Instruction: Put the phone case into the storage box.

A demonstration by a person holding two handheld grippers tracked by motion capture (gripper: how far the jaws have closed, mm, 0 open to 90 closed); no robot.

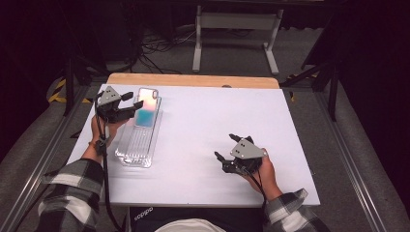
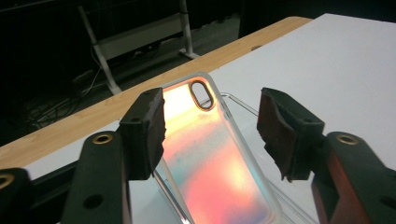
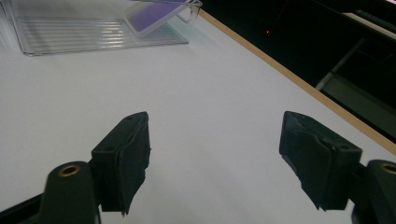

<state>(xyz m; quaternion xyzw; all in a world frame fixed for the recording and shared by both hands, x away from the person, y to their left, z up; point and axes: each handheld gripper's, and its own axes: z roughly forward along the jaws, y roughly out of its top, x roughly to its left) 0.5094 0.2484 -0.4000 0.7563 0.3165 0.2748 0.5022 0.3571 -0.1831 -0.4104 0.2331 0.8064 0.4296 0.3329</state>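
Observation:
An iridescent pink and blue phone case (image 1: 146,107) leans tilted in the far end of a clear ribbed tray (image 1: 138,145) on the left of the white table. My left gripper (image 1: 133,101) is at the case's left side. In the left gripper view its jaws stand apart on either side of the case (image 2: 210,154), with a gap at the right pad (image 2: 280,135), so the case lies free on the tray rim (image 2: 238,105). My right gripper (image 1: 225,146) rests open near the front right, nothing between its jaws (image 3: 215,149). The right gripper view shows the tray (image 3: 93,32) and case (image 3: 149,16) farther off.
The white table top (image 1: 217,111) has a wooden strip (image 1: 193,80) along its far edge. Beyond it on the grey floor stand a white metal frame (image 1: 237,29) and loose cables (image 1: 159,46). Dark stands flank the table on both sides.

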